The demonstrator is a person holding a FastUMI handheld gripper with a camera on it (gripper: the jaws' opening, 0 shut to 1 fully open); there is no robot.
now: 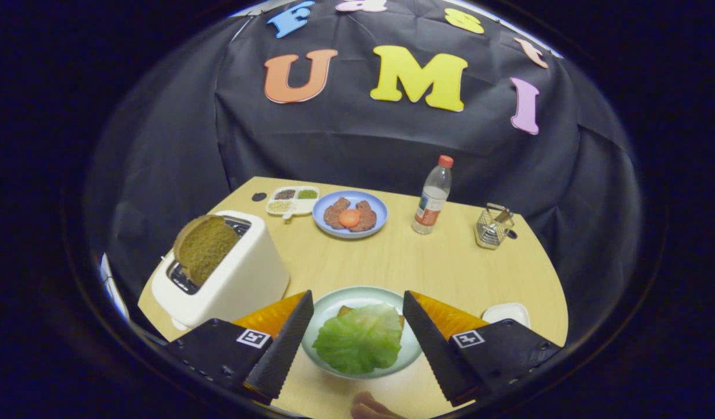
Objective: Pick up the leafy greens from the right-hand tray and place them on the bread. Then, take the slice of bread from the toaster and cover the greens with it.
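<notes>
With greens already on the plate, swing the hand-held gripper, fingers apart and empty, to the slice standing in the toaster left of the plate, gripping its top edge squarely.

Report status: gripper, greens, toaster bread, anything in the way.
Gripper open, empty, fingers straddling the plate. Greens already on the plated bread. Toaster bread still in the toaster. Path clear.

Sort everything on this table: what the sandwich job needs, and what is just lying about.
Needed: lettuce on the bread, green plate, toaster with bread slice, white tray, open hand-held gripper.

Lying about: blue plate of patties, bottle, seasoning tray, wire basket.
</notes>
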